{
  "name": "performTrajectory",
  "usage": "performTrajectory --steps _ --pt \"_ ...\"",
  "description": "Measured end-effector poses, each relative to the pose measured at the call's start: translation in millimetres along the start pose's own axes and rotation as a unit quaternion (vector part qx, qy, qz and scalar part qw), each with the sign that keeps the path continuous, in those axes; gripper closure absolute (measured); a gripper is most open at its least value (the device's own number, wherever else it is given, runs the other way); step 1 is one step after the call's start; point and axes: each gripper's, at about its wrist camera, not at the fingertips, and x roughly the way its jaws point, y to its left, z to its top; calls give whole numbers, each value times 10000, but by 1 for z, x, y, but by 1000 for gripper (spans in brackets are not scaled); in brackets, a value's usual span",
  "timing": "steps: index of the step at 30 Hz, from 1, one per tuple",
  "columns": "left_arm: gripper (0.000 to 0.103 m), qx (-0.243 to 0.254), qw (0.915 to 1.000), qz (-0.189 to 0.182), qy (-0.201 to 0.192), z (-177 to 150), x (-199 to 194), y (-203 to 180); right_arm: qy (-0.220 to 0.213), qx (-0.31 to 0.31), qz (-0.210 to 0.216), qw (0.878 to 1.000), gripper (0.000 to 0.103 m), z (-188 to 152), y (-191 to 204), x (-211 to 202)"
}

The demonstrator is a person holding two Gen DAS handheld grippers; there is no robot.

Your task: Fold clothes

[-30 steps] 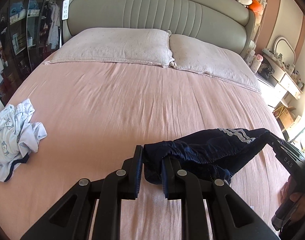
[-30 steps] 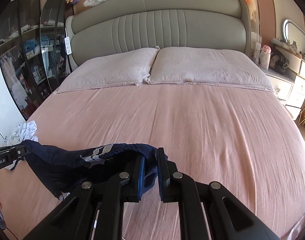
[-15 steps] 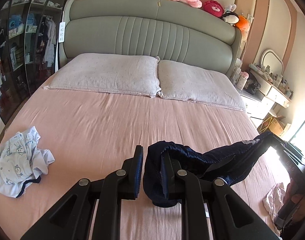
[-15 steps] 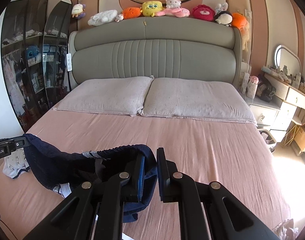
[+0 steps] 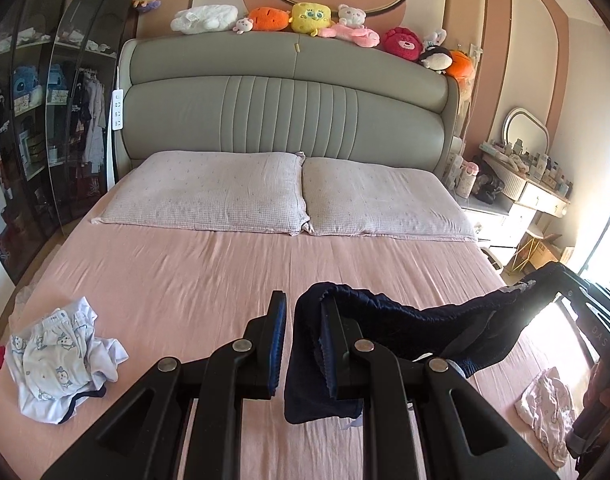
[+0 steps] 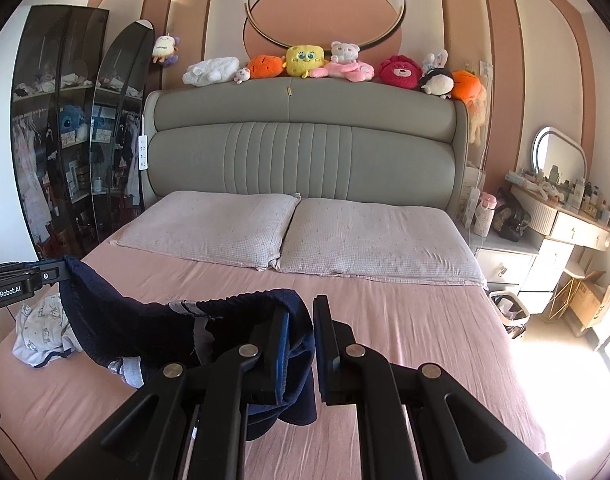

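Both grippers, left gripper (image 5: pixel 303 340) and right gripper (image 6: pixel 301 344), clamp navy shorts (image 5: pixel 405 320) aloft above bed (image 5: pixel 225 272) foot edge; next: lay flat, smooth.

Daylight enters from the 4 o'clock side of both views and overexposes that area to white, washing out the floor and the edge of the pink cotton bedsheet (image 5: pixel 225 280). The glossy dark glass wardrobe doors (image 6: pixel 57 140) at 9 o'clock carry reflections. Fisheye distortion bends the padded grey headboard (image 6: pixel 305 152) and all straight lines near the rim; black vignetting fills the corners. Focus is sharp throughout, and shadows on the bed are soft.
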Motion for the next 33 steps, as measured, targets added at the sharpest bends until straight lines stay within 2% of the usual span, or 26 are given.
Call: performTrajectory --steps 6,12,18,23,33 --pt "88 -26 9997 -38 239 -10 17 2 345 -5 85 9994 94 -16 4 10" --pt "88 -3 9975 56 707 -34 57 6 1012 39 178 9947 94 -54 4 47" --pt "88 -67 9892 121 1460 -77 115 15 1709 132 304 9847 94 -103 3 93" --pt "88 -165 9816 153 1898 -106 149 18 2122 104 397 9764 94 -140 4 124" --pt "88 -154 9775 138 2100 -133 176 15 2401 327 551 9686 94 -172 -4 162"
